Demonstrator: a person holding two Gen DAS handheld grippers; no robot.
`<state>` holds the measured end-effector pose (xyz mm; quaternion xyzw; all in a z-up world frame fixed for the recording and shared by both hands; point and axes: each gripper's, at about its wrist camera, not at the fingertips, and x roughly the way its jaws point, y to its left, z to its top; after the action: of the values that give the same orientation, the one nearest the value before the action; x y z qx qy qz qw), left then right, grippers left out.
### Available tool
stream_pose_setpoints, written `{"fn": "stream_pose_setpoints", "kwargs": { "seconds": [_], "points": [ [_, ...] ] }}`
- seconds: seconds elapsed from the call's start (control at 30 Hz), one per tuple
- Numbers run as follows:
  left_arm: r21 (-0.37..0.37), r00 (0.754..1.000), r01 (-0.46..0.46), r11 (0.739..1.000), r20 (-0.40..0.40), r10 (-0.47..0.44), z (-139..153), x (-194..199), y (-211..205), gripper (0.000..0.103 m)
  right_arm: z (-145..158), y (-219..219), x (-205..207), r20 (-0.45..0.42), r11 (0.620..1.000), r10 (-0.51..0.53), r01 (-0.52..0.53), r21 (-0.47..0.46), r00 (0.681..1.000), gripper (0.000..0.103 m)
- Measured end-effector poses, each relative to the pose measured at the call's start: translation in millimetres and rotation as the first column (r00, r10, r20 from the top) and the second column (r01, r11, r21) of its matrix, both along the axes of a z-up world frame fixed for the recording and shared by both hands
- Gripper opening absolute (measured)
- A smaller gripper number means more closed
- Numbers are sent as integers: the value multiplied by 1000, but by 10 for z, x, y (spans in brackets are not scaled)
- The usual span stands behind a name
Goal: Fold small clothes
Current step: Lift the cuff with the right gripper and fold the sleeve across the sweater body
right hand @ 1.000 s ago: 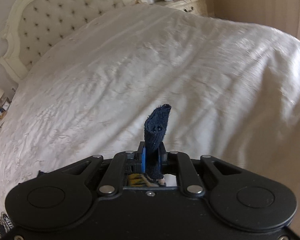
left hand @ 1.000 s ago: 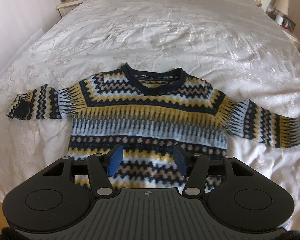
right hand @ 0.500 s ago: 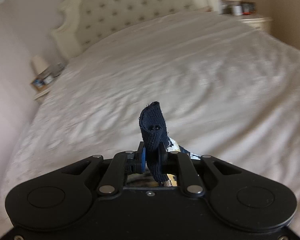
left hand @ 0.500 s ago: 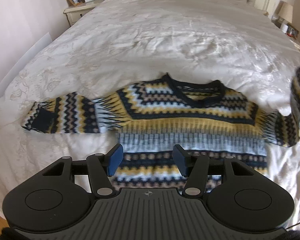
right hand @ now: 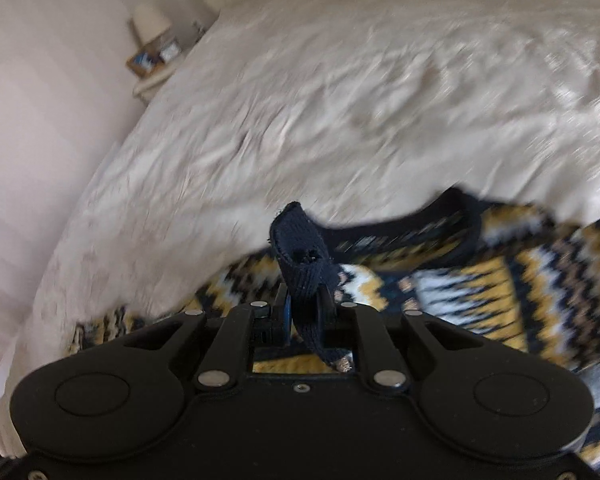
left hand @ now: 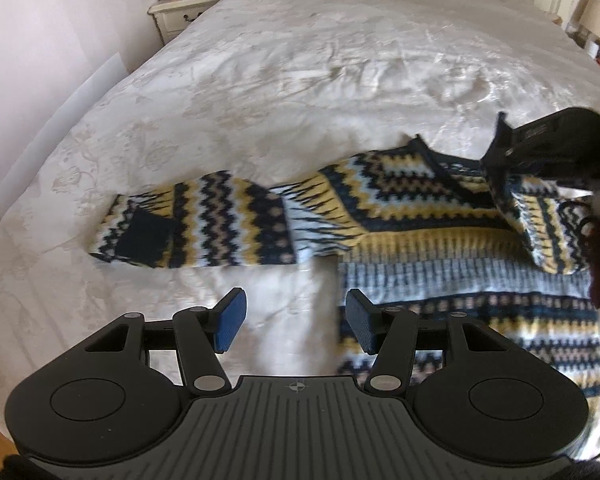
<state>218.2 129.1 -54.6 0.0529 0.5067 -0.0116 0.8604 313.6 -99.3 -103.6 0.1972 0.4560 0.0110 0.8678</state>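
- sweater [left hand: 440, 216] lies flat on the bed [left hand: 300, 80]
- right gripper [right hand: 304, 316], jaws clamped on the cuff [right hand: 304, 248], is folding that sleeve across the chest
- left gripper [left hand: 292, 322] is wide open, holding nothing
- next, probably: drop cuff, grab other sleeve [left hand: 204, 224]

The left gripper [left hand: 293, 325] hovers with jaws spread wide, while the right gripper [right hand: 303, 316] has its jaws clamped tight.

The sweater [left hand: 440, 216] lies on the bed [left hand: 300, 80], nightstand [left hand: 180, 12] behind.
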Motion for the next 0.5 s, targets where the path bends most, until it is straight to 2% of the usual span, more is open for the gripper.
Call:
{"fn": "stream_pose_setpoints", "kwargs": {
  "seconds": [0.13,0.37,0.5],
  "points": [
    [13,1000,-3,1000,-11,3,-57,33,139,54,-122,277,8,-10,1000,19,-19,21,1000,20],
    [1,999,-23,1000,-32,23,-146,94,305,54,-151,660,67,-12,998,40,-40,45,999,21],
    [-3,998,-40,999,-40,40,-185,128,380,54,-204,868,152,-19,996,81,-80,44,997,26]
  ]
}}
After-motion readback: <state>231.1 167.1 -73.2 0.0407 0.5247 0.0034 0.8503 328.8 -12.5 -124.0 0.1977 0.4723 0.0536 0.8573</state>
